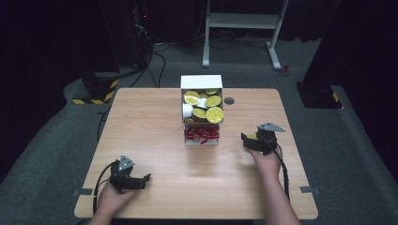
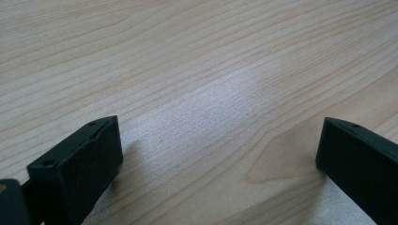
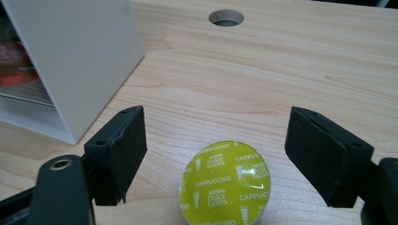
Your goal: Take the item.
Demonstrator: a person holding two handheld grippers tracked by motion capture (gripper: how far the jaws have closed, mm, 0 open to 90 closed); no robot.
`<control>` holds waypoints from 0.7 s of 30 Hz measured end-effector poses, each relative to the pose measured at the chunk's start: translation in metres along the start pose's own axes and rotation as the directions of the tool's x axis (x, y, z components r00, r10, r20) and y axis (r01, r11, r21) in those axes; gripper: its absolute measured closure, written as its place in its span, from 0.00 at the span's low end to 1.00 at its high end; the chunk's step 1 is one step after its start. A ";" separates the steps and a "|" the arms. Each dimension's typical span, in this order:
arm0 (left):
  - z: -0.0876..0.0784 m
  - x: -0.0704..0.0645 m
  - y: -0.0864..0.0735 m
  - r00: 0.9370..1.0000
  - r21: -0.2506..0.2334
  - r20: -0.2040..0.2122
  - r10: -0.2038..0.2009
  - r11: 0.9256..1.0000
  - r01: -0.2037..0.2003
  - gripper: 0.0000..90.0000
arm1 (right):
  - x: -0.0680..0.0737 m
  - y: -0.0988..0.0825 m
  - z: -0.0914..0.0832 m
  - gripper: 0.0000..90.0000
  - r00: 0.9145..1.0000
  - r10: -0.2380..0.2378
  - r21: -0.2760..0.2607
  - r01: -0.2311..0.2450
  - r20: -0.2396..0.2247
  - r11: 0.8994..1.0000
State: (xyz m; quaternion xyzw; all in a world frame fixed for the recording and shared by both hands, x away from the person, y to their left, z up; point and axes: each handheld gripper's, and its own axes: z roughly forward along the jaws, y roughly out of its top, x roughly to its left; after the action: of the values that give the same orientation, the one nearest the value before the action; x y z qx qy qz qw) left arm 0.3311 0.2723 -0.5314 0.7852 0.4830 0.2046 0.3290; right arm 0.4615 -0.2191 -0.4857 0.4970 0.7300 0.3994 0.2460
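Wooden tabletop (image 1: pixel 155 140) with a pale grain carries everything in this step. I describe it from left to right.

1. At the near left, my left gripper (image 1: pixel 141 182) rests low over bare wood, its jaws spread wide with nothing between them. I keep it parked there.

2. At the centre stands the white cardboard dispenser box (image 1: pixel 202 82). Its upper compartment holds yellow-green capsules, and its lower tray (image 1: pixel 202 136) holds red wrapped items.

3. At the right, my right gripper (image 3: pixel 213 154) straddles the round yellow-green foil-lidded cappuccino capsule (image 3: pixel 225 185), which sits on the table just beside the box's white side wall (image 3: pixel 84 56). The jaws stand spread, and neither pad (image 3: pixel 126 150) touches the capsule.

Judgement: the step in hand is either a release or a pick-up of this capsule. To release cleanly, I would draw straight back along the jaw line without sweeping sideways, so that no pad knocks the capsule. To grip, I would centre it between the pads first, then close slowly, since the rounded body may squirt out.
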 end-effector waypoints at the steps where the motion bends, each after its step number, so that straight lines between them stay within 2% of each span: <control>1: 0.000 0.000 0.000 1.000 0.000 0.000 0.000 1.000 0.000 0.01 | 0.000 0.000 0.000 0.23 1.000 0.000 0.000 0.000 0.000 1.000; 7: 0.000 0.000 0.000 1.000 0.000 0.003 0.001 1.000 -0.001 0.01 | 0.008 0.000 -0.013 0.22 1.000 -0.004 -0.014 0.003 -0.017 1.000; 9: 0.000 0.000 0.000 1.000 0.000 0.003 0.001 1.000 -0.001 0.02 | 0.014 -0.001 -0.022 0.21 0.999 -0.009 -0.027 0.008 -0.042 1.000; 14: 0.000 0.001 0.000 1.000 0.001 0.004 0.003 1.000 -0.003 0.02 | 0.021 -0.007 -0.035 0.19 0.996 0.013 -0.037 -0.017 -0.090 0.999; 21: 0.000 0.001 0.000 1.000 0.000 0.005 0.003 1.000 -0.003 0.02 | 0.039 -0.016 -0.051 0.18 0.994 0.006 -0.035 -0.010 -0.108 0.999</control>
State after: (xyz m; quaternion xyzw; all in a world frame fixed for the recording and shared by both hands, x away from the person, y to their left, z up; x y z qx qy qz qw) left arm 0.3314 0.2730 -0.5313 0.7866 0.4808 0.2030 0.3299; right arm 0.3998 -0.2029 -0.4688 0.4730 0.7331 0.4395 0.2136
